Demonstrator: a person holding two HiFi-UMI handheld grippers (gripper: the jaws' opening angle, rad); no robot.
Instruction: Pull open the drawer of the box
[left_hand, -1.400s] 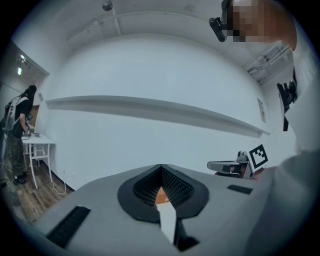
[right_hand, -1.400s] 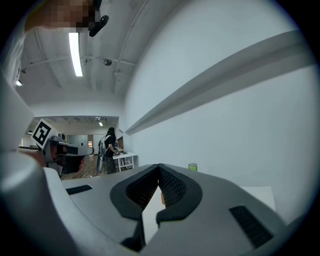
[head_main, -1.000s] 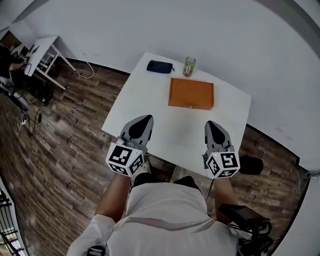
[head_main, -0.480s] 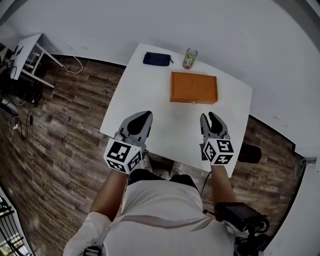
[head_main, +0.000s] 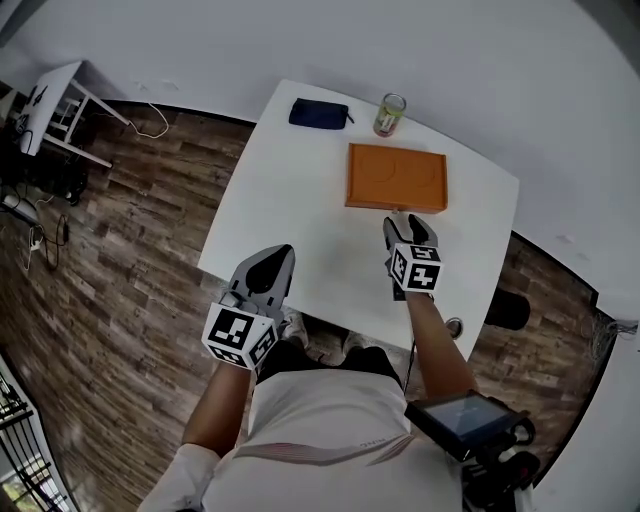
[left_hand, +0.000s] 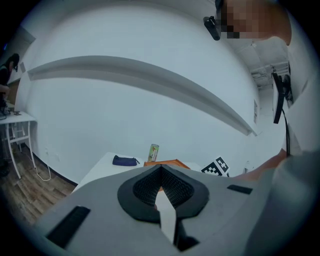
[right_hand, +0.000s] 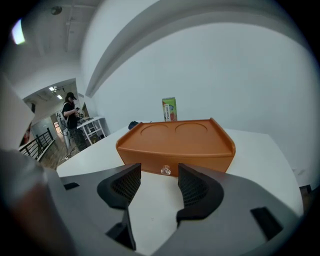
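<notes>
Head view: the orange box (head_main: 396, 178) sits near the table's (head_main: 290, 200) far edge, with bare top in front of it. The right tool (head_main: 408, 232) is just before the box, the left tool (head_main: 268, 272) well back from it.

Left gripper view: jaws together, empty.

Right gripper view: jaws wide, just opened, and the drawer knob (right_hand: 165, 170) shows beyond the gap, untouched. The print on the can (right_hand: 169, 109) behind the box is unreadable.

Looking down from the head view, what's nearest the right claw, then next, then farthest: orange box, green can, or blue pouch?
1. Orange rectangular box, straight in front of the right claw.
2. Green drink can, just behind the box.
3. Dark blue pouch, farthest back and off to the left.
</notes>
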